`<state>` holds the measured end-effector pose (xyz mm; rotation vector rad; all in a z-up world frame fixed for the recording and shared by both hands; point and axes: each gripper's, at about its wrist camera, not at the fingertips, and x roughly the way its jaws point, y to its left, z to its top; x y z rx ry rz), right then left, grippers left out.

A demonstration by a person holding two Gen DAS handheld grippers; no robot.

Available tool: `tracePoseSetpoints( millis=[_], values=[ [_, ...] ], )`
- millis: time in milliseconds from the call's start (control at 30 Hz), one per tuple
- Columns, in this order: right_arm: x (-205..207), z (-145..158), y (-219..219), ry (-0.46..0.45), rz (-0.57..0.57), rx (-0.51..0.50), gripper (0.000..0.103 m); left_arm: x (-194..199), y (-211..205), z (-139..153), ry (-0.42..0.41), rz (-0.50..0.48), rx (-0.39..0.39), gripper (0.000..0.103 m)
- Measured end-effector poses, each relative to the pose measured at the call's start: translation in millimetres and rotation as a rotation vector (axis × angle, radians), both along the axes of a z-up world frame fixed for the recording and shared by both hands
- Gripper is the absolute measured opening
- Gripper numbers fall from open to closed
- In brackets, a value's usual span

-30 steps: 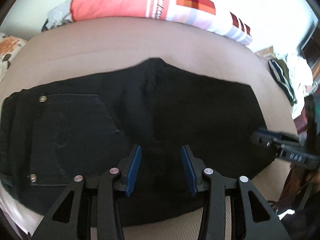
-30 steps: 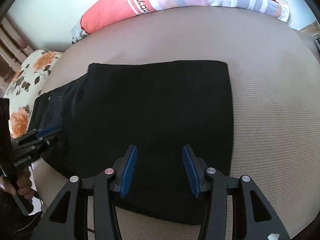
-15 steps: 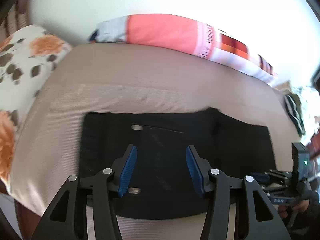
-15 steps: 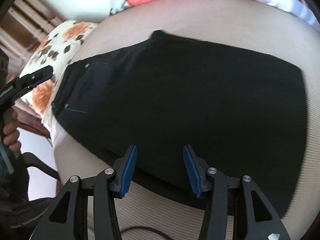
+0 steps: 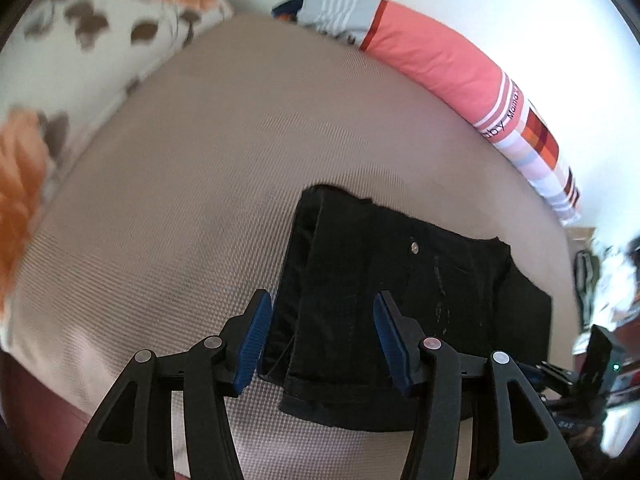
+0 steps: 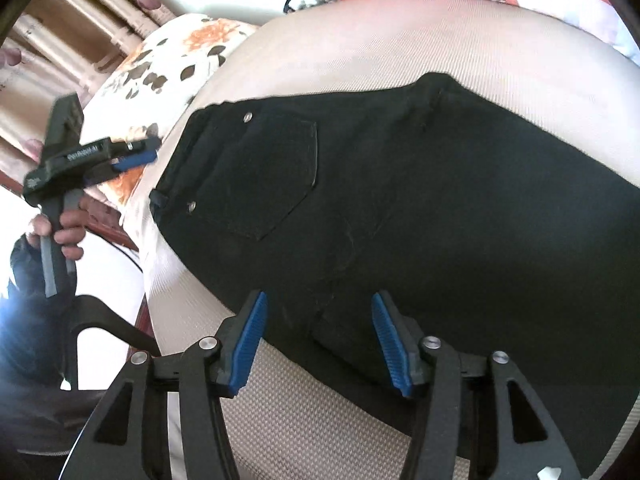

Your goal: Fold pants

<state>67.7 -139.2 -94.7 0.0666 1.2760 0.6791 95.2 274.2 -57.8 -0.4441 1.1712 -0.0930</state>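
Observation:
The black pants (image 5: 400,300) lie folded flat on the beige bed (image 5: 200,200). In the left wrist view my left gripper (image 5: 322,336) hovers open over the waistband end, with the cloth's left edge below the gap between its blue pads. In the right wrist view the pants (image 6: 440,200) show a back pocket with rivets. My right gripper (image 6: 318,336) hangs over their near edge, its jaws opening and the pads not pressing on the cloth. The left gripper (image 6: 150,150) appears there at the far left, in a person's hand (image 6: 66,232). The right gripper (image 5: 552,374) shows at the left wrist view's lower right.
A pink and checked pillow (image 5: 432,56) lies along the far edge by the white wall. A floral pillow (image 6: 172,60) sits at the bed's left end, before a wooden headboard (image 6: 60,40). Clothes (image 5: 612,280) are piled off the right. A dark chair frame (image 6: 104,320) stands beside the bed.
Both grippers have swept leftward along the pants toward the waistband end. The left one now stands over the waistband edge and the right one over the seat. Both jaws have widened a little.

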Motion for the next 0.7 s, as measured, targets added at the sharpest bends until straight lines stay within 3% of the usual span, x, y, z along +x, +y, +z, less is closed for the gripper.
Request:
tracePoseSetpoints(
  millis=[267, 467, 700],
  values=[
    [12.6, 14.3, -22.0, -0.019, -0.119, -0.062, 0.053, 18.5, 20.6, -39.5, 0.105, -0.078, -0.195, 0.054],
    [21.1, 24.2, -29.4, -0.018, -0.21, -0.099, 0.053, 31.2, 33.4, -53.9, 0.109, -0.134, -0.285, 0.054],
    [37.1, 44.0, -33.1, -0.06, -0.306, -0.106, 0.053, 45.1, 42.0, -65.5, 0.075, -0.244, -0.447, 0.054]
  ],
)
